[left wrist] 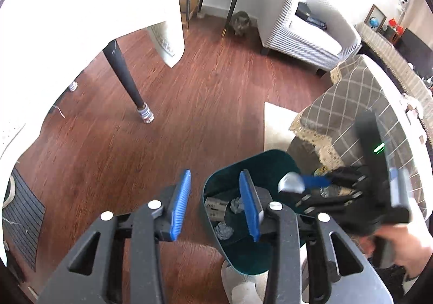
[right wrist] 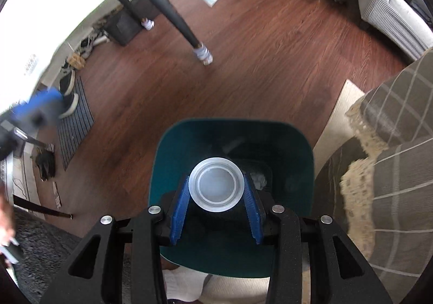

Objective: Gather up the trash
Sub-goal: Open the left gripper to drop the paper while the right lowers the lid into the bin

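A dark green trash bin (right wrist: 295, 152) stands on the wood floor, seen from above; it also shows in the left wrist view (left wrist: 270, 160), with crumpled grey paper (left wrist: 224, 231) and a grey box (left wrist: 215, 208) inside. My right gripper (right wrist: 216, 206) is shut on a clear plastic cup (right wrist: 216, 187), held bottom-forward over the bin's opening. In the left wrist view the right gripper (left wrist: 311, 185) shows blurred over the bin's right rim with the cup (left wrist: 291, 182). My left gripper (left wrist: 216, 206) is open and empty, above the bin's left rim.
A dark table leg (left wrist: 127, 79) stands on the wood floor. A grey checked sofa throw (right wrist: 400, 158) is right of the bin, a cream rug (left wrist: 276, 125) beneath. A striped armchair (left wrist: 305, 33) and a grey cat (left wrist: 239, 22) are at the back. A doormat with shoes (right wrist: 73, 117) lies left.
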`<control>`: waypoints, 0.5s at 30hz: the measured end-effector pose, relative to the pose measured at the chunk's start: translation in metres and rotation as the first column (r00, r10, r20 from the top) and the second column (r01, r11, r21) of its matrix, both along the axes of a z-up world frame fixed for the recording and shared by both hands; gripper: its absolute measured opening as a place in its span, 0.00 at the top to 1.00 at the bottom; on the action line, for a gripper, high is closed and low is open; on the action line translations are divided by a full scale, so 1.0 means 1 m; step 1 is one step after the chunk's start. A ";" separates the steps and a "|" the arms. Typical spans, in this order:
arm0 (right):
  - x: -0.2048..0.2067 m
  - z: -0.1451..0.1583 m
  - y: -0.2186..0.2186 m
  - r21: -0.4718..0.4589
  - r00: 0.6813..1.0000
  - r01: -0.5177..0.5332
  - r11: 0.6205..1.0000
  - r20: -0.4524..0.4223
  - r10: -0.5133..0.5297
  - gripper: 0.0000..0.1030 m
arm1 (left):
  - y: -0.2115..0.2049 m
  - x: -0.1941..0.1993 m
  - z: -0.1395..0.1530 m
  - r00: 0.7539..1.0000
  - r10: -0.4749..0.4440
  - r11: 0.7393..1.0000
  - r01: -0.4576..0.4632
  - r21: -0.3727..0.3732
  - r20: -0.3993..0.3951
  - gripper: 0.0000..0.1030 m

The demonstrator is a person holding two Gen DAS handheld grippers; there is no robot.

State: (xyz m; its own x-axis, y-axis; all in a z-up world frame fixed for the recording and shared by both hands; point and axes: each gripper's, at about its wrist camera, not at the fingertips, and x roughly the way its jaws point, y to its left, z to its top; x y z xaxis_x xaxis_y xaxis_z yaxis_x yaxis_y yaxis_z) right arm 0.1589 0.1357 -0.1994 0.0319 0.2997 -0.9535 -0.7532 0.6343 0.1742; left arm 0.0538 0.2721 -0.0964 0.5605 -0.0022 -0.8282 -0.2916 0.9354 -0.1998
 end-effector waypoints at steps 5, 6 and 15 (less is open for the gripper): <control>-0.008 -0.027 0.003 -0.025 0.999 -0.014 1.000 -0.052 0.013 0.61 | -0.009 0.002 0.012 0.999 -0.030 1.000 0.030 -0.002 0.041 0.65; -0.010 -0.033 0.004 -0.039 0.998 -0.018 0.999 -0.057 0.016 0.61 | -0.012 0.003 0.013 0.998 -0.037 0.999 0.037 0.000 0.045 0.65; -0.020 -0.066 0.003 -0.086 0.993 -0.052 0.995 -0.106 0.043 0.60 | -0.025 0.006 0.026 0.994 -0.079 0.996 0.077 0.038 0.072 0.65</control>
State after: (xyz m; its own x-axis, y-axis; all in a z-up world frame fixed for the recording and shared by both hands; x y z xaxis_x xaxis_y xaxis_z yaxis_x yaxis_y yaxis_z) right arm 0.1384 0.1382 -0.2651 -0.0814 0.2124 -0.9738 -0.7635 0.6147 0.1978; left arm 0.0599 0.2471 -0.0706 0.6191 -0.0201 -0.7850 -0.2032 0.9615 -0.1849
